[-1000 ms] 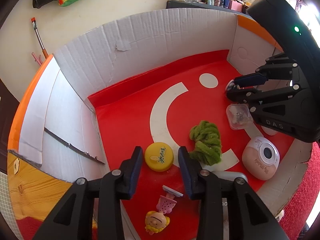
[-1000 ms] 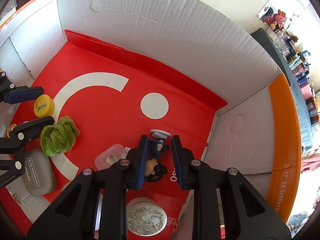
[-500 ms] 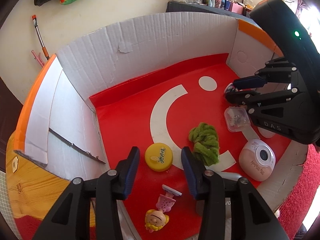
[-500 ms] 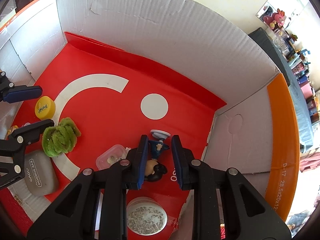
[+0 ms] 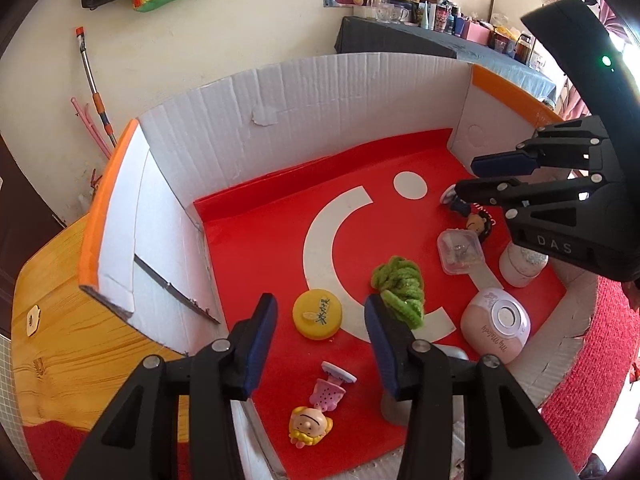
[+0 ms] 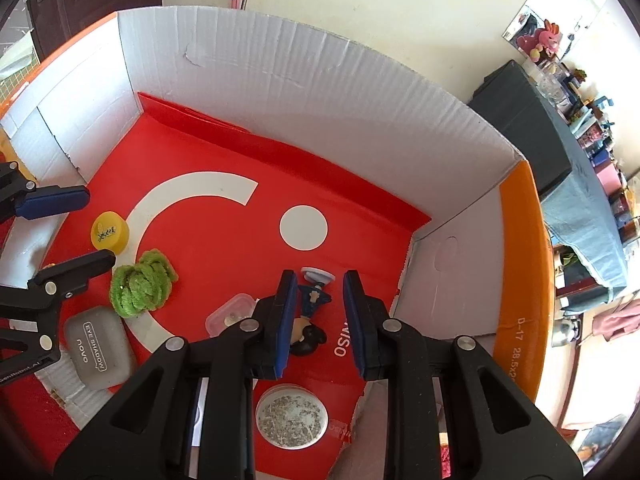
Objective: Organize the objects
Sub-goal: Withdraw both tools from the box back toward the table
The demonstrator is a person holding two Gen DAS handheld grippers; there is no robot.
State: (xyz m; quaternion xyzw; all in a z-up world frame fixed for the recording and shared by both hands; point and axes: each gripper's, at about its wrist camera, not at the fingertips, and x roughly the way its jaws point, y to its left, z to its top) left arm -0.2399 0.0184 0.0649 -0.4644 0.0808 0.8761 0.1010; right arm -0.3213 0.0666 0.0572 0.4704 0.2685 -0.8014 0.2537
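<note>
- Objects, where are they?
- All inside the cardboard box (image 5: 320, 92) on its red liner (image 5: 260, 248); the box sits on the wooden worktop (image 5: 60, 340).
- Left gripper (image 5: 319, 302)?
- Jaws apart and just been opening, nothing between them. Yellow cap (image 5: 317, 313) lies on the liner below. Green fuzzy bundle (image 5: 398, 290) is just right of it, blonde figurine (image 5: 310, 426) lies nearer the camera.
- Right gripper (image 6: 320, 284)?
- Jaws drawn in narrow. Dark-haired figurine (image 6: 310, 312) lies in the gap, white base pointing away. Can't tell if the pads touch it.
- Clutter around it?
- Clear small box (image 6: 230, 314) just beside its left finger, glitter jar (image 6: 291, 416) under the gripper body. Box side wall is close on the right.
- Readable text?
- Grey case (image 6: 100, 352): "EYE SHADOW novo". Pink round case (image 5: 494, 330): "my melody". Orange flap (image 6: 520, 344): "D-17 28.5x2", rest cut off. Liner shows "NISO" beside the figurine. Right gripper's body reads "DAS".
</note>
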